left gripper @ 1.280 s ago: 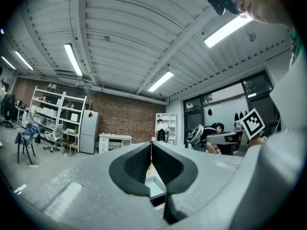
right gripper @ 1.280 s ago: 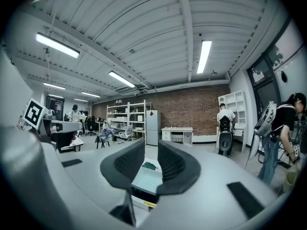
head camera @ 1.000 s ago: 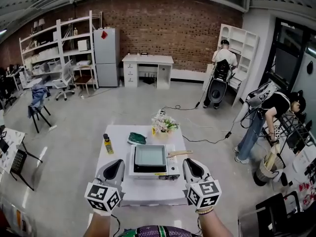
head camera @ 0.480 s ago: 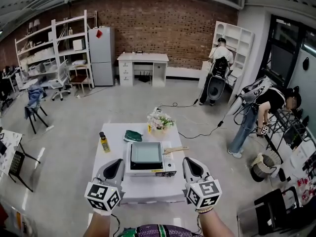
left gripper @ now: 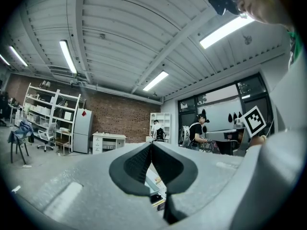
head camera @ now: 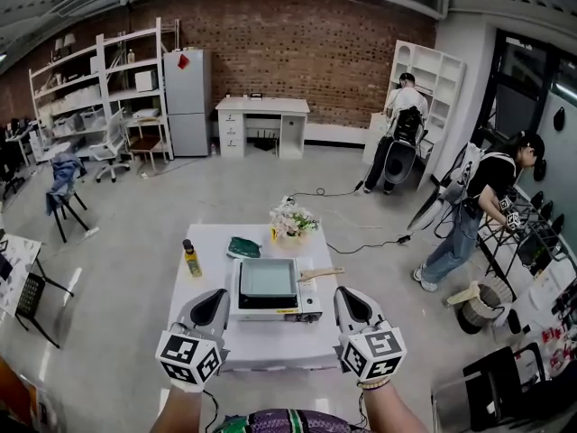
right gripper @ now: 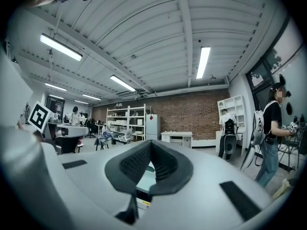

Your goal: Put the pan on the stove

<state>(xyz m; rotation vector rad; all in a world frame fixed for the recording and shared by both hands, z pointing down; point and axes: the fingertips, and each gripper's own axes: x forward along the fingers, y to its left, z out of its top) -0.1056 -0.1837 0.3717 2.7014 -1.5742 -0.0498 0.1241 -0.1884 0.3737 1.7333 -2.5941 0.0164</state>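
My left gripper and right gripper are both clenched on nothing, level over the table's near edge. The pan sits on the stove mid-table, handle pointing at the right edge. Placing looks done; next I'd simply draw back.

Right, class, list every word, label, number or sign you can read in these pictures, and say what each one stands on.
No text is readable anywhere.
On the stove: a yellow strip on the front, print too small to read.
On the bottle: a yellow label, too small to read.
On the fridge: a red tag near the top, too blurred to read.
On the left gripper and right gripper: square black-and-white marker patterns, no letters or numbers.
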